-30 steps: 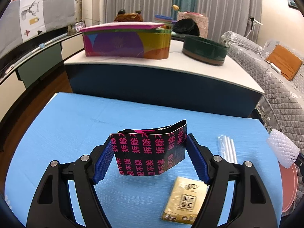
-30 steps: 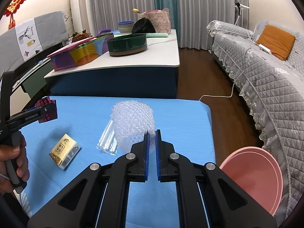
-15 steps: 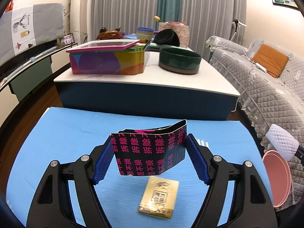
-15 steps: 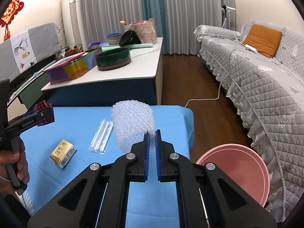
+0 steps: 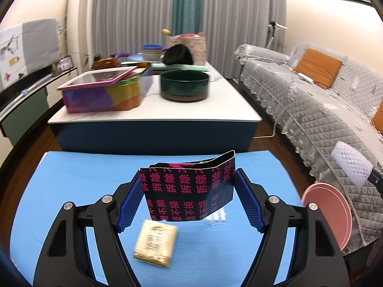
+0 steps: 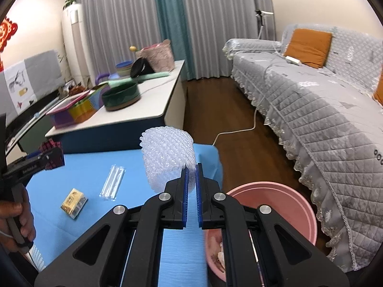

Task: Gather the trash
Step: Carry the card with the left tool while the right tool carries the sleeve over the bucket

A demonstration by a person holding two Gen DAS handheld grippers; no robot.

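Left gripper (image 5: 189, 201) jaws clamp a black-and-pink box (image 5: 189, 191); right gripper (image 6: 190, 189) jaws pinch foam netting (image 6: 167, 153) — pink basin (image 6: 287, 201) at four o'clock beside the blue worktop (image 6: 95, 179).

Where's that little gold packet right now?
The gold packet lies flat on the blue table, left of the clear straw sleeve. In the left wrist view it sits just below the black-and-pink box held by the left gripper.
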